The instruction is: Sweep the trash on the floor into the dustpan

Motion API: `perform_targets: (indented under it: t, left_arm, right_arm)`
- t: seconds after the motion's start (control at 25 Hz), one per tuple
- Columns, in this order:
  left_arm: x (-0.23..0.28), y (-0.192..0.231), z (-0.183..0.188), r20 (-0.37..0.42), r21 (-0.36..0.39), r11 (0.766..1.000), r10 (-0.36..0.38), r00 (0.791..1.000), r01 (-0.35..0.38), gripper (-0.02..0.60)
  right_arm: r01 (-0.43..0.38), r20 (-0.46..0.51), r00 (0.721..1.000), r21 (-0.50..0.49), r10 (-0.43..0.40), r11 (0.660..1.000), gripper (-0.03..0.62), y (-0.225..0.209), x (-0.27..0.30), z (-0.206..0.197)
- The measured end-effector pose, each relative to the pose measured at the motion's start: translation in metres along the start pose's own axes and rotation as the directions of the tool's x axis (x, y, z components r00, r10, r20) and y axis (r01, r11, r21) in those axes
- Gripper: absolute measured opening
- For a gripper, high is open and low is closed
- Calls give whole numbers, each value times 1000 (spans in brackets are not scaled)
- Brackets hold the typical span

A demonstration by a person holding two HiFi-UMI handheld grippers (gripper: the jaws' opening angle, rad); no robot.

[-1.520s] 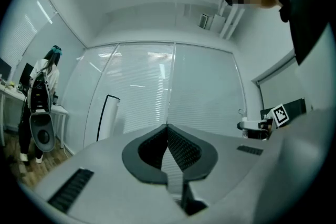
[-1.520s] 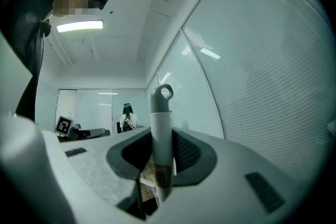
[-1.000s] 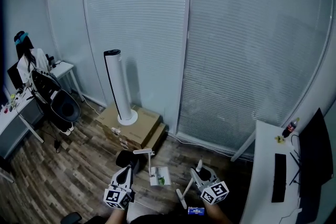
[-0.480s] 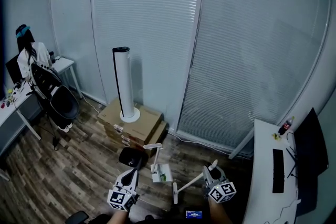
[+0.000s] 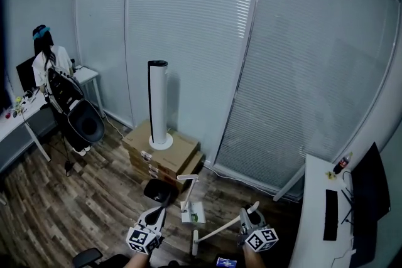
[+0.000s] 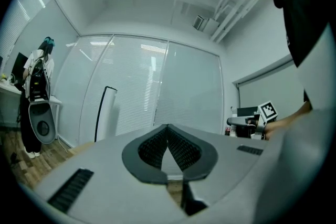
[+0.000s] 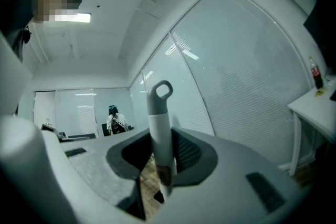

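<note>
The brown wooden plank floor (image 5: pixel 94 210) carries a stack of flat cardboard boxes (image 5: pixel 164 154) with a tall white tower fan (image 5: pixel 157 103) on top. Just before the boxes stands the white dustpan with an upright long handle (image 5: pixel 187 194), between the two grippers, probably parked there so the trash can be pushed to its mouth. The green-white patch at its foot may be trash; I cannot tell.

The long white broom with a loop-ended handle (image 5: pixel 220 230) slants down to the floor, I think ready for a stroke toward the pan.

The right gripper (image 5: pixel 250 220) has its dark ribbed fingers (image 7: pixel 191 155) clamped on the broom handle. The left gripper (image 5: pixel 151 218) has its fingers (image 6: pixel 184 149) pressed together, and nothing shows between them.
</note>
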State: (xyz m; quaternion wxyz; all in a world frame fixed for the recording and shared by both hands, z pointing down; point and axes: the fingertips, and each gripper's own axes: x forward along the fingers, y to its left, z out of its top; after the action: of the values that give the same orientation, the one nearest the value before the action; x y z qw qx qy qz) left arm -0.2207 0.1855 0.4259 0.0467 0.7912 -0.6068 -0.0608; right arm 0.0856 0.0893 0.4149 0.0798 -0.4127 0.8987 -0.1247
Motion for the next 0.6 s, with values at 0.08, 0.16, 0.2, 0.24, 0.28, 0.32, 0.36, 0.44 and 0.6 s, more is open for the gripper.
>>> perform_targets:
  t: [0.08, 0.16, 0.2, 0.24, 0.28, 0.32, 0.36, 0.44, 0.6]
  left_arm:
    - [0, 0, 0, -3, 7, 1000, 16, 1000, -16, -5]
    - [3, -2, 3, 2, 0, 999, 32, 999, -32, -5]
    - [4, -7, 5, 4, -5, 999, 32, 999, -32, -5]
    - [6, -12, 5, 5, -10, 1000, 27, 1000, -27, -5]
    - [8, -18, 4, 2, -15, 1000, 22, 1000, -22, -5]
    - [10, -22, 3, -2, -16, 1000, 20, 1000, -20, -5]
    - [12, -26, 3, -4, -16, 1000, 19, 1000, -19, -5]
    - [13, -37, 4, -5, -11, 1000, 12, 1000, -12, -5]
    - [14, -60, -10, -32, 17, 1000, -4, 999, 4, -5]
  right_arm:
    - [-20, 3, 1000, 0, 20, 1000, 98, 3, 2, -4]
    - [-44, -3, 999, -19, 44, 999, 98, 7, 3, -3]
    - [-59, -5, 998, -34, 58, 998, 98, 10, 1, -2]
    - [-74, -6, 997, -48, 74, 996, 97, 13, -2, 0]
    - [-89, -6, 996, -59, 89, 994, 97, 15, -6, 0]
    - [-102, -9, 995, -65, 102, 993, 97, 16, -9, 1]
    - [-111, -14, 994, -67, 111, 991, 97, 16, -13, 0]
    - [-117, -34, 993, -68, 115, 991, 97, 11, -22, -5]
    - [-97, -46, 995, -79, 93, 992, 98, -11, -39, -9]
